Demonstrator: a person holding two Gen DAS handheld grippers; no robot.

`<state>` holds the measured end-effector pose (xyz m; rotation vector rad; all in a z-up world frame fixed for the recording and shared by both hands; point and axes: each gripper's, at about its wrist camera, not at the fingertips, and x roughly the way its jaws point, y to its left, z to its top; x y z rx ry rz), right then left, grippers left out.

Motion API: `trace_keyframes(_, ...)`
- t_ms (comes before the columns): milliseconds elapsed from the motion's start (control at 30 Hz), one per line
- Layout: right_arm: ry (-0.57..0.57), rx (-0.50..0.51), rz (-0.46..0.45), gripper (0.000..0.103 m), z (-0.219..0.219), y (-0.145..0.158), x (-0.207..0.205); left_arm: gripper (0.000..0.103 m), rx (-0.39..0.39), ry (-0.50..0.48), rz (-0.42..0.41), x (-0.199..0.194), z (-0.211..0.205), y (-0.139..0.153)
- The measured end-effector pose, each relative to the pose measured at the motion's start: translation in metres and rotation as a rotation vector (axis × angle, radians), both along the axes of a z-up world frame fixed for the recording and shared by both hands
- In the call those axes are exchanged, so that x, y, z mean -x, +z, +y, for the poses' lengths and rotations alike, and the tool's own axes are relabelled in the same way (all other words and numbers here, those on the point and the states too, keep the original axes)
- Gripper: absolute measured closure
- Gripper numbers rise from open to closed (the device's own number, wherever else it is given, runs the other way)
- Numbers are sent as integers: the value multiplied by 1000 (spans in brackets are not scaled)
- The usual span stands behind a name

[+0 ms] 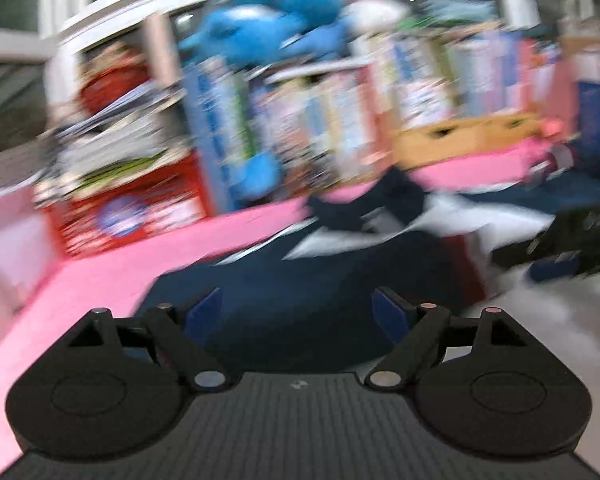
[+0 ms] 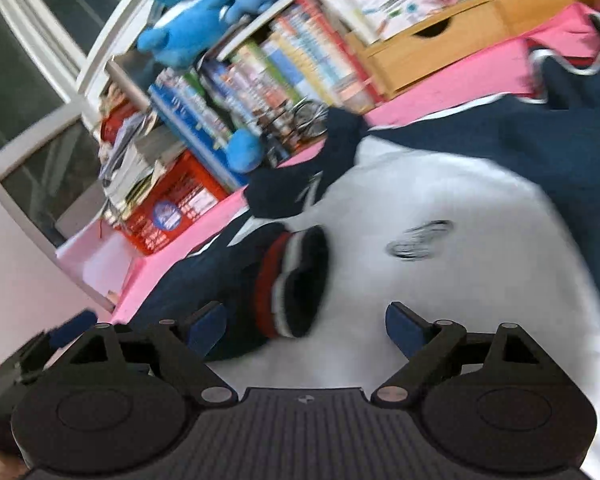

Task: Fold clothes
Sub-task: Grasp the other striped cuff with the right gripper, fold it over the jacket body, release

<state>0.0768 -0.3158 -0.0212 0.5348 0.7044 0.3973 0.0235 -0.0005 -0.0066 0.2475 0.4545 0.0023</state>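
A navy and white jacket (image 1: pixel 300 288) lies spread on a pink table (image 1: pixel 100 280). The left wrist view is blurred by motion. My left gripper (image 1: pixel 298 314) is open and empty, just above a navy part of the jacket. In the right wrist view the jacket (image 2: pixel 460 240) shows a white panel with a dark logo (image 2: pixel 420 238), and a sleeve cuff (image 2: pixel 292 284) with red, white and navy stripes lies on it. My right gripper (image 2: pixel 306 326) is open and empty, with the cuff between its fingers. The other gripper (image 1: pixel 572 236) shows at the right of the left wrist view.
A bookshelf (image 2: pixel 260 60) packed with books stands along the table's far edge, with blue plush toys (image 2: pixel 196 20) on top. A wooden drawer box (image 2: pixel 460 36) and a red box (image 2: pixel 172 208) stand beside the books. A window (image 2: pixel 20 80) is at the left.
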Motion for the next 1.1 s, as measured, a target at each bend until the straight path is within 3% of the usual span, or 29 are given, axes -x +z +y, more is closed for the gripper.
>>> trace_keyframes(33, -2, 21, -6, 17, 11, 0, -6, 20, -20, 39, 8, 1, 6, -4)
trace_keyframes(67, -5, 44, -10, 33, 22, 0, -11, 20, -36, 74, 13, 1, 12, -9)
trace_keyframes(100, -16, 70, -8, 60, 29, 1, -15, 20, -46, 97, 12, 0, 15, -13)
trace_keyframes(133, -34, 95, 0, 72, 33, 2, -18, 20, -53, 118, 11, -2, 19, -15)
trace_keyframes(167, -52, 121, 8, 81, 36, 4, -22, 20, -55, 131, 10, -3, 23, -15)
trace_keyframes(200, -69, 136, 8, 83, 36, 7, -24, 20, -57, 142, 7, -4, 26, -16)
trace_keyframes(400, -281, 375, -139, 84, 0, 45, -18, 20, -99, 177, -25, -14, 25, -20)
trace_keyframes(600, -434, 426, -130, 84, -50, 51, -31, 19, -152, 198, 12, -30, 16, -33)
trace_keyframes(867, -424, 423, -27, 83, -65, 9, -43, 8, -181, 233, 37, -33, 37, -38)
trace_keyframes(933, -431, 424, -15, 82, -64, 2, -47, 8, -222, 309, 21, -34, 48, -35)
trace_keyframes(1000, -434, 424, -15, 81, -63, -2, -47, 10, -285, 448, 10, -39, 67, -33)
trace_keyframes(1033, -430, 424, -17, 81, -63, -2, -47, 13, -276, 497, 17, -41, 79, -31)
trace_keyframes(1067, -426, 425, -18, 81, -63, -2, -47, 22, -242, 513, 23, -40, 88, -26)
trace_keyframes(1100, -421, 425, -23, 80, -63, -1, -46, 26, -181, 501, 18, -36, 95, -18)
